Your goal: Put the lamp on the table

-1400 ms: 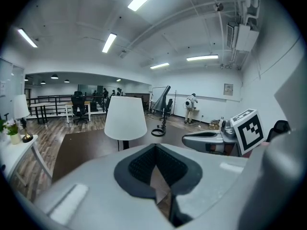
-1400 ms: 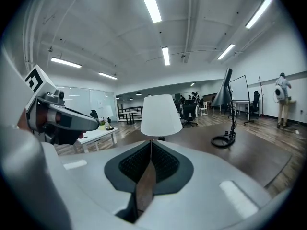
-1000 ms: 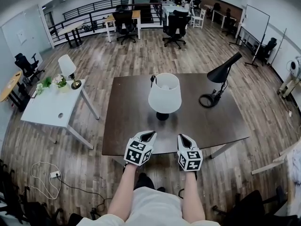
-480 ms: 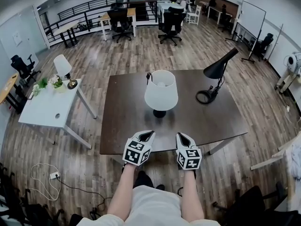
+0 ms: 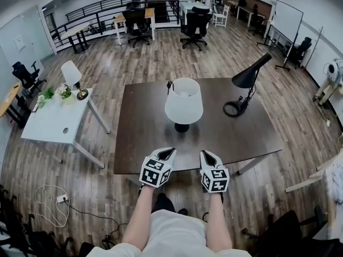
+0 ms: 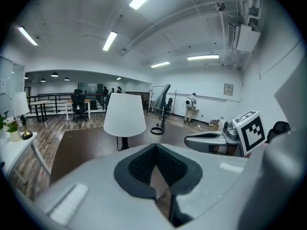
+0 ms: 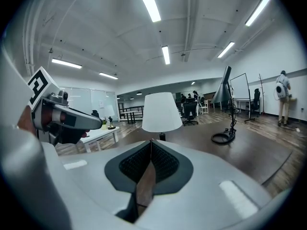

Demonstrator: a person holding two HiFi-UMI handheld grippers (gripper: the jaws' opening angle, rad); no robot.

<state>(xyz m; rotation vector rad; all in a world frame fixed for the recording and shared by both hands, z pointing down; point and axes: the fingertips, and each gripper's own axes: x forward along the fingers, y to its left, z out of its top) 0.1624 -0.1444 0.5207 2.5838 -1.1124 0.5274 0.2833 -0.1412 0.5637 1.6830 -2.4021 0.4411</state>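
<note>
While your left gripper (image 5: 169, 152) and right gripper (image 5: 206, 155) sit pressed together, empty, a closed-jaw reach could topple the top-heavy white-shade lamp (image 5: 184, 103) on the table (image 5: 140, 143).

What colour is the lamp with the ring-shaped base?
Black desk lamp; clearest in the head view.

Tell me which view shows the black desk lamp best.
The head view: the black desk lamp stands whole on the dark table, with shade, stem and ring base all clear. The right gripper view shows it side-on, toward the right edge. The left gripper view shows it small, beside the white lamp.
</note>
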